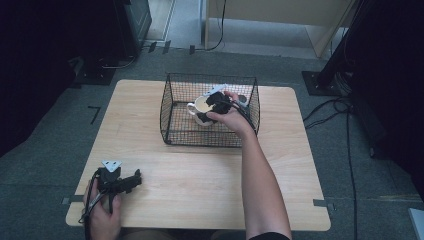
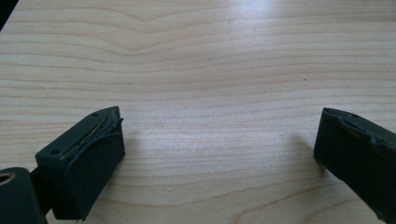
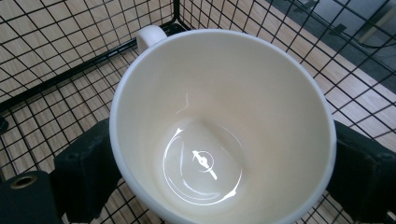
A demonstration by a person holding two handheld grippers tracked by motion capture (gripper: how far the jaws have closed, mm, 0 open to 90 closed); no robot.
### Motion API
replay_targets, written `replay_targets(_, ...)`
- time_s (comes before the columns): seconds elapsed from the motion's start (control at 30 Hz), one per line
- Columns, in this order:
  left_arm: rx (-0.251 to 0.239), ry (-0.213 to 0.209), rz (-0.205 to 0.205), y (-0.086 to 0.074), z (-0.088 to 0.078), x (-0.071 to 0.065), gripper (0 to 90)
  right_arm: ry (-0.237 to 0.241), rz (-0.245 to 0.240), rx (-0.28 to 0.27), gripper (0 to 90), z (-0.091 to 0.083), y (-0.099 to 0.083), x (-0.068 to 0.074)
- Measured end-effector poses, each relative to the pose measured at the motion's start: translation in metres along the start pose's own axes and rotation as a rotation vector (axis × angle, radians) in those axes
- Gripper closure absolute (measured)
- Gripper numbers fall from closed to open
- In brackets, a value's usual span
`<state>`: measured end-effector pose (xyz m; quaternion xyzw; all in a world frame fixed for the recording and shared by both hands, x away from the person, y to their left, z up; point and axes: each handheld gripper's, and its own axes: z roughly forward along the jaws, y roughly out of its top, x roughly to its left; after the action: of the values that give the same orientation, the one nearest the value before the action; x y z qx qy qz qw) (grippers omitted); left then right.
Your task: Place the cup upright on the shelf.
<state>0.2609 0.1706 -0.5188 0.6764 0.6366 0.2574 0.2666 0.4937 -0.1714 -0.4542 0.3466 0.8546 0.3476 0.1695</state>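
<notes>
white cup (image 3: 219,121) sits between right gripper (image 3: 219,172) jaws inside wire basket (image 1: 175,107).

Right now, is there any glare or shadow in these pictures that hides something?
Right gripper view: bright ring glare on the bottom of the cup, nothing hidden. Left gripper view: soft shadows beside the jaws on the table; grain stays sharp. High view: corners very dark, wire basket and right gripper readable.

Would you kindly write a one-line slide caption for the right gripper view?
Right gripper jaws straddling an empty cream mug inside a black wire basket.
</notes>
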Motion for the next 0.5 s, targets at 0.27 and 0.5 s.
replay_targets(0.27, -0.001, 0.0, 0.0, 0.0, 0.0, 0.0, 1.9, -0.006, -0.015, -0.057, 8.4, -0.012, 0.004, -0.002)
replay_targets(0.5, -0.001, 0.002, 0.001, 0.0, 0.0, 0.0, 1.9, -0.027, -0.01, -0.112, 11.5, -0.028, 0.012, -0.004)
